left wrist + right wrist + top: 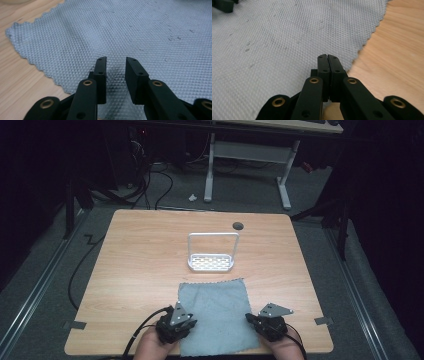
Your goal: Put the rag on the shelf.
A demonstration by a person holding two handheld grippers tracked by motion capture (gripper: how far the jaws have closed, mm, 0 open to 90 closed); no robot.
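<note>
High view: grey cloth [216,316] lay flat at near edge of table [135,270], white rack [211,252] just beyond. Left gripper [115,65] stood over near-left part, jaws parted, nothing pinched. Right gripper [328,60] sat at near-right hem, jaws fully together, cloth between them not discernible. Likely risks: uneven lift, bunching, one corner slipping.

Grey-blue textured cloth [216,312] flat on table

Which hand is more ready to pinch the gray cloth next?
Probably the left. The left gripper hangs over the gray cloth with a gap between its jaws, so it could pinch the fabric. The right gripper sits at the cloth's edge with jaws shut.
</note>
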